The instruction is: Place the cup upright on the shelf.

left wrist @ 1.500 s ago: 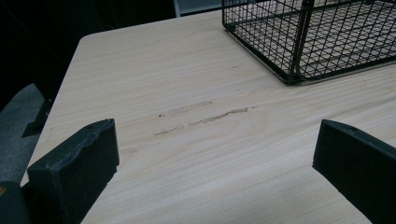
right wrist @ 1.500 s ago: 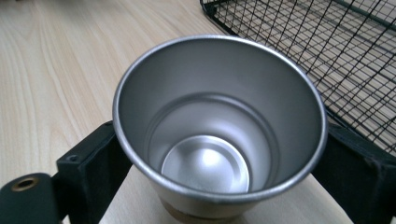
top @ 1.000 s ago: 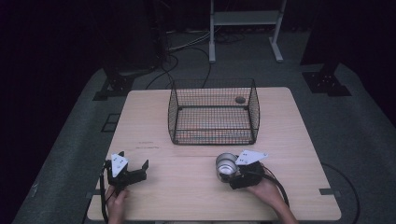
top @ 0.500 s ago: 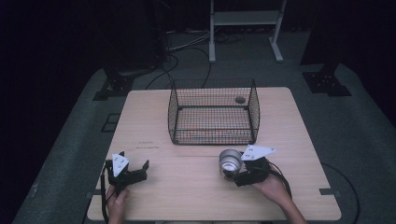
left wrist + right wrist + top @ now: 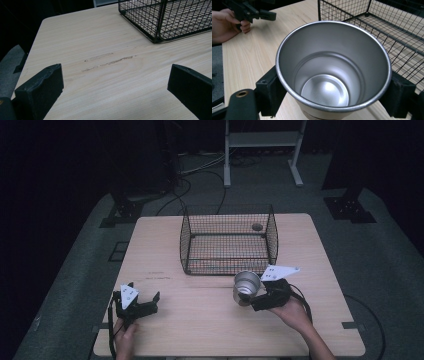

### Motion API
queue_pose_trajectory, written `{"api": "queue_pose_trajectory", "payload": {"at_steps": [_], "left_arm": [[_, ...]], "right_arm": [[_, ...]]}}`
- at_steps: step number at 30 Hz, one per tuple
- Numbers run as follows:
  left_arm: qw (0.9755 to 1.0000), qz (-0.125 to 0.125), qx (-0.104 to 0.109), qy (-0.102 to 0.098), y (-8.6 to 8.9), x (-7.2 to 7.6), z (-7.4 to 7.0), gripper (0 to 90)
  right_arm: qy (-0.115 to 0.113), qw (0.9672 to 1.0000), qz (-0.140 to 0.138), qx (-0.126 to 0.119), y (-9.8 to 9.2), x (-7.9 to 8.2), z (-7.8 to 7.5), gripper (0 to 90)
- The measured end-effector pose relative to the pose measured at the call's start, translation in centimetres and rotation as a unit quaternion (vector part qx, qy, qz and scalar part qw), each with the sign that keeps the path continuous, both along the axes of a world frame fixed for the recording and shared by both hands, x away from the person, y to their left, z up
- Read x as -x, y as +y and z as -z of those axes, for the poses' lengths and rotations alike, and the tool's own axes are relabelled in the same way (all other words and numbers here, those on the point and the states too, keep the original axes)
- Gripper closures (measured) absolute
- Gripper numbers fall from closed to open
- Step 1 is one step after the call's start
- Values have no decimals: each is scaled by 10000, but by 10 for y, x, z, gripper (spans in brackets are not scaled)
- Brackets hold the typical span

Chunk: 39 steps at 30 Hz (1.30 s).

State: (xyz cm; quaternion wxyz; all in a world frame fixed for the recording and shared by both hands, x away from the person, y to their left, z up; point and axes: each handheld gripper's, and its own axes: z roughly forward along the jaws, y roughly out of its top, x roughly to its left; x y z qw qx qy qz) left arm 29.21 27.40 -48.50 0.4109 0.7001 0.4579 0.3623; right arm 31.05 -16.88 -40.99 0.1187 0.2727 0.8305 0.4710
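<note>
Worktop [image 5: 210, 320]: pale wood-grain surface, rectangular, standing on dark grey floor covering; a faint scuff mark [image 5: 110, 61] runs across the grain ahead of the left tool.

Wire basket [image 5: 227, 240]: black mesh, open-topped, set at the far middle of the worktop. A small round dark object [image 5: 257, 226] lies inside near its far right corner; too small to identify.

Metal cup [image 5: 247, 284]: silver, tapered, empty, interior brushed and reflective. Located just in front of the basket's near right corner, mouth tilted up and toward the camera in the high view. In the right gripper view the cup's rim [image 5: 332, 65] spans the space between both jaws, which press against its outer wall on either side.

Right tool [image 5: 257, 296]: clamped on the metal cup, held in the person's right hand [image 5: 292, 310] at the near right of the worktop.

Left tool [image 5: 142, 302]: jaws spread wide with nothing between them, resting at the near left of the worktop, held by the left hand [image 5: 125, 337]. Well apart from the cup and the basket.
</note>
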Motion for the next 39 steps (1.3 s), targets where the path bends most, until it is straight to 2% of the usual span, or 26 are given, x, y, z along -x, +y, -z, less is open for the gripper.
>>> {"api": "queue_pose_trajectory", "payload": {"at_steps": [4,5,12,13,19,31,39], "left_arm": [[10000,-2,2,7,0,0,0,0],[10000,-1,1,6,0,0,0,0],[10000,-1,2,4,0,0,0,0],[10000,-1,3,6,0,0,0,0],[10000,1,-7,14,0,0,0,0],[10000,9,-18,25,1,0,0,0],[10000,2,-4,1,0,0,0,0]], "right_arm": [[-2,10000,-13,-72,0,-3,-11,178],[-65,10000,-16,-63,1,-5,-17,178],[-36,9999,-59,-77,5,-10,-31,178],[-108,9999,-52,-6,5,-12,-35,178],[-182,9998,0,-24,4,-18,-48,178],[-102,9998,30,-161,5,-34,-68,178],[-85,9999,19,-60,12,-47,-76,178]]}}
